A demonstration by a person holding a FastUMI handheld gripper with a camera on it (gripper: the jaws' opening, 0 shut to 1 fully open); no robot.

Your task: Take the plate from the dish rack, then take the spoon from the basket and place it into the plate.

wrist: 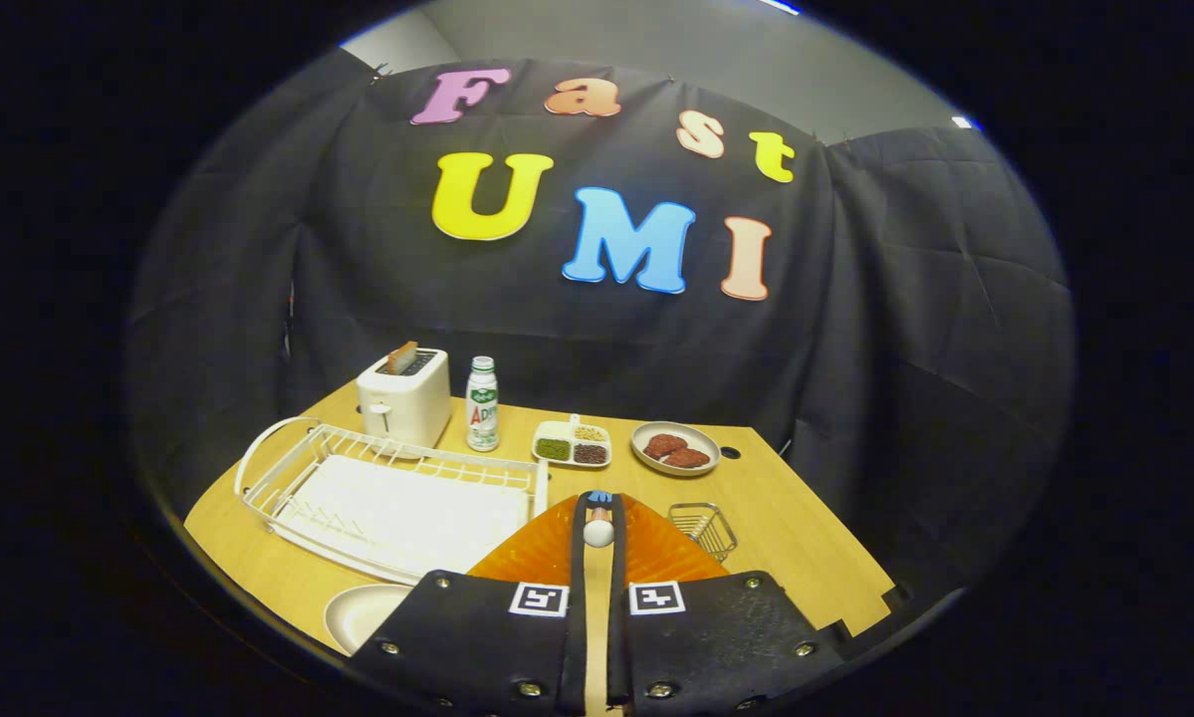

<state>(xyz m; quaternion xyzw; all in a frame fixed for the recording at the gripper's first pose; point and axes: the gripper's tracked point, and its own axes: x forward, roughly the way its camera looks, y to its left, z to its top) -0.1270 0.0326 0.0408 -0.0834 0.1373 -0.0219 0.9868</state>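
Gripping the spoon (597, 525) lengthwise, the gripper (597, 513) hangs over the tabletop (806, 518); the plate (362, 612) lies down-left.

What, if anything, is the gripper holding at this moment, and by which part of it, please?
The gripper is shut on the spoon, pinching its slim handle; the pale rounded end shows between the fingers, above the orange plate.
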